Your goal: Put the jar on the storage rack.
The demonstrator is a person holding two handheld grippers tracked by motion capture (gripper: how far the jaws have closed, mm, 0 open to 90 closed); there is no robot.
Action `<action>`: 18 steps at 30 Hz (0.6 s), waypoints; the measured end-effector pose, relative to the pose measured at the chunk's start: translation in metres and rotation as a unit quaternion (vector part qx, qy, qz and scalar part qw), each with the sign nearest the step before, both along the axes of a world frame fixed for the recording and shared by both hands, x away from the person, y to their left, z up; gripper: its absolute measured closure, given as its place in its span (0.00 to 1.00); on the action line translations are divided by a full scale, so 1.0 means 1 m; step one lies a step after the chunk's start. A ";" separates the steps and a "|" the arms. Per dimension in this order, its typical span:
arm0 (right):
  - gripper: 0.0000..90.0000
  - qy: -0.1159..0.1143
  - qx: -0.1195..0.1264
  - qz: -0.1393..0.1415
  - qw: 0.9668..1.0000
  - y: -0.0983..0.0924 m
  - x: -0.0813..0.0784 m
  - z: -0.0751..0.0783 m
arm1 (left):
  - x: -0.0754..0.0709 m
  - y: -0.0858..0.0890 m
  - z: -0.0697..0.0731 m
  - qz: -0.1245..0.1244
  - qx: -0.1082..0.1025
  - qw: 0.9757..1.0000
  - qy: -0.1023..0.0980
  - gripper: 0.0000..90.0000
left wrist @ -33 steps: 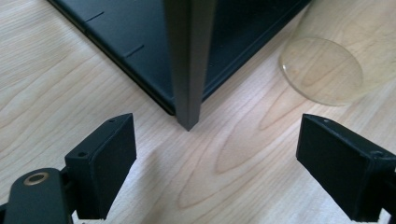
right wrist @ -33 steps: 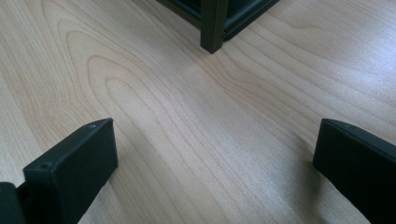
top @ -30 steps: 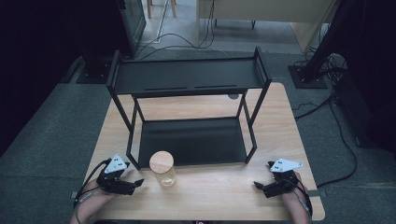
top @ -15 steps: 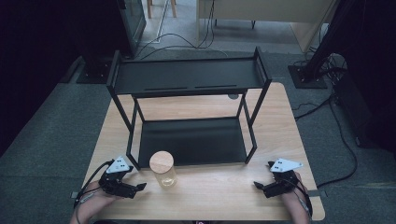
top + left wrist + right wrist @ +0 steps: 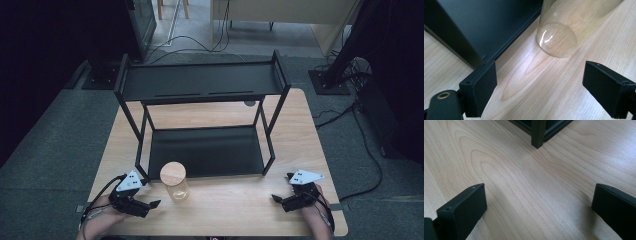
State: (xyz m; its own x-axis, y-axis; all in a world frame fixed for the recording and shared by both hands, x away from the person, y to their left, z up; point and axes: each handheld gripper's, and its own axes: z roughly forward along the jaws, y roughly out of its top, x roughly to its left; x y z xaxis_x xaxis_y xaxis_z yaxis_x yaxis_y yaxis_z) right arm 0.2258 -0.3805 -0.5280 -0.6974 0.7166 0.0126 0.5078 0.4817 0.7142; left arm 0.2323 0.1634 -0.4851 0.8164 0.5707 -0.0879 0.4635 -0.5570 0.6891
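A clear glass jar (image 5: 175, 182) with a round wooden lid stands on the wooden table (image 5: 235, 205), just in front of the black shelf rack (image 5: 200, 85). My left gripper (image 5: 152, 204) sits low at the front left, open, its jaws pointing right toward the jar and a short way from it. In the left gripper view the jar's glass base (image 5: 556, 38) lies ahead between the wide-apart jaws, untouched. My right gripper (image 5: 276, 199) rests open near the front right edge, jaws pointing left, nothing between them. The rack's front right leg (image 5: 538, 133) stands ahead in the right gripper view.
The two-tier rack fills the table's middle and back; its lower tray (image 5: 205, 150) is bare. A small round dark spot (image 5: 249, 103) marks the tabletop behind the rack. Cables (image 5: 190, 42) run over the floor beyond.
My left gripper has slid a little to the right and nearer the jar. The jar and the right gripper have stayed where they were.
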 end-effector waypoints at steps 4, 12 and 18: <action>0.00 0.000 0.000 0.000 1.000 0.000 0.000 0.000 | -0.001 -0.002 0.001 -0.004 -0.005 1.000 -0.013 0.14; 0.00 0.000 0.000 0.001 1.000 0.000 0.000 0.000 | -0.003 -0.010 0.003 -0.017 -0.018 0.999 -0.024 0.14; 0.00 0.000 0.000 0.001 1.000 0.000 0.000 0.000 | -0.006 -0.016 0.003 -0.025 -0.010 0.999 -0.046 0.14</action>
